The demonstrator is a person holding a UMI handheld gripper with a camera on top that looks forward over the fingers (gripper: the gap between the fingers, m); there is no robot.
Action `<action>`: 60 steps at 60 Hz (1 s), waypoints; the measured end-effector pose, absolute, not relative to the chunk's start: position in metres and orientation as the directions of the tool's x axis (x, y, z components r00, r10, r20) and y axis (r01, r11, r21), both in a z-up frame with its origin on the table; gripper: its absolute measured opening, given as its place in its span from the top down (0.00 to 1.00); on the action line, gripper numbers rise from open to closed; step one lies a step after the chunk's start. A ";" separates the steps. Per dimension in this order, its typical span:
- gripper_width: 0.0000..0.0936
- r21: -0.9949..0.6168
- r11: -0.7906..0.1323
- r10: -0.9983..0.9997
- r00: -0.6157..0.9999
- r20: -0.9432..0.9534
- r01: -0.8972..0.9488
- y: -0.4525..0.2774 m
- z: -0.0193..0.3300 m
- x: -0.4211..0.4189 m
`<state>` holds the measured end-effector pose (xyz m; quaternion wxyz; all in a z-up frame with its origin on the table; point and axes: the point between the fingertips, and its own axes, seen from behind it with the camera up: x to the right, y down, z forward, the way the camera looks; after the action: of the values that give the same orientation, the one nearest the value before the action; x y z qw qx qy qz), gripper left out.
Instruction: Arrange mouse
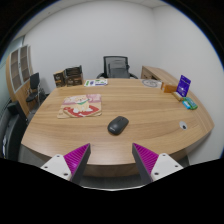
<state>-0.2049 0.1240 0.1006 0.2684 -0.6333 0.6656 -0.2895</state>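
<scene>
A dark grey computer mouse [118, 125] lies on the wooden table [150, 108], near the middle, some way beyond my fingers. My gripper [113, 160] is open and empty, held above the table's near edge. Its purple pads [77, 157] stand wide apart on both sides. Nothing is between them.
A patterned red and white mat [82, 105] lies to the left of the mouse. A purple box [183, 86] and a teal object [189, 103] stand at the right. A small white item [184, 125] lies near the right edge. Office chairs [118, 67] stand at the far side and left.
</scene>
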 end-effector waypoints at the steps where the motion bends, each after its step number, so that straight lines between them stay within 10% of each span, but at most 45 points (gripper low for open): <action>1: 0.07 -0.725 0.029 -0.998 -0.054 0.011 -0.689 0.124 0.098 -0.202; 60: 0.06 -0.718 0.059 -0.992 -0.120 0.034 -0.694 0.097 -0.015 -0.040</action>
<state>-0.0403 0.0972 -0.0152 0.2470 -0.6158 0.6844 -0.3023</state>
